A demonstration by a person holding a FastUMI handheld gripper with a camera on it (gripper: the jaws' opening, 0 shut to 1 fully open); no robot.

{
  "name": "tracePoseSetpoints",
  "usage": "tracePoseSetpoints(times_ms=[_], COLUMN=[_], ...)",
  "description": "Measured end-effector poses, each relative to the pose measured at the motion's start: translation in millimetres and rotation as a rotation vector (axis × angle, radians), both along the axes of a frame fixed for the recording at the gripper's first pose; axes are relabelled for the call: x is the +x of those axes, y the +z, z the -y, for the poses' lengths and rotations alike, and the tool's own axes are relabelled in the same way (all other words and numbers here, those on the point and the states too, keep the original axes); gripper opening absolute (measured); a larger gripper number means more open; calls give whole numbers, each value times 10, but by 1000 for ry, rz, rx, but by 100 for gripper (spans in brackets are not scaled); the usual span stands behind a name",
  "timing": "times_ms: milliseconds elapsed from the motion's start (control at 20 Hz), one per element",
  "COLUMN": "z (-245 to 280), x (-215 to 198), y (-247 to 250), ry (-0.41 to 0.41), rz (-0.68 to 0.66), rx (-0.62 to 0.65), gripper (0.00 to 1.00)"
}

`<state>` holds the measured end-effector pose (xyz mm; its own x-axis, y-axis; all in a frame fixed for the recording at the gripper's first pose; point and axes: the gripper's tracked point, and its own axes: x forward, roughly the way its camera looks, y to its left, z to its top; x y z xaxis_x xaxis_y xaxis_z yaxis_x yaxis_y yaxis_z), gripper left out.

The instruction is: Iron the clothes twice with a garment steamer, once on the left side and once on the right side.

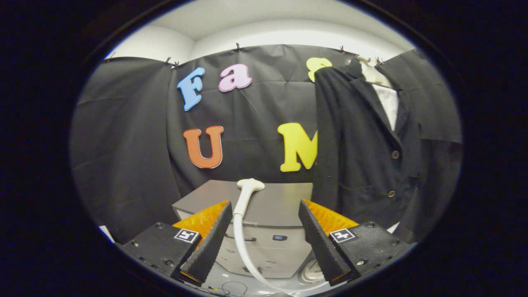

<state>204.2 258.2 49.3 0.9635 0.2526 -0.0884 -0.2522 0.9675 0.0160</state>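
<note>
The gripper (264,235) is spread wide, holding nothing. The steamer head (246,194) rests on the grey unit (272,206) between its fingers; the dark jacket (363,156) hangs beyond.

Even overhead light washes my booth, brightest on the white ceiling (264,29), while the black cloth wall (123,165) soaks it up and stays dim. My fisheye lens bows the wall's top edge and curves everything toward the rim. Focus holds sharp on my gripper (264,243), its fingers spread wide; the dark jacket (363,165) shows little detail in its folds.
</note>
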Motion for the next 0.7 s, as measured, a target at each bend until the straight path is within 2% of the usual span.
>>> tracePoseSetpoints(times_ms=[100,300,600,700], z=[-315,-733,-1005,-1035], x=[300,979,1742,1902], y=[-72,-400,-912,-1036], ry=[30,34,3,-5], rz=[-34,-127,-258,-285], rx=[-4,-57,-106,-111], gripper=[100,100,98,93])
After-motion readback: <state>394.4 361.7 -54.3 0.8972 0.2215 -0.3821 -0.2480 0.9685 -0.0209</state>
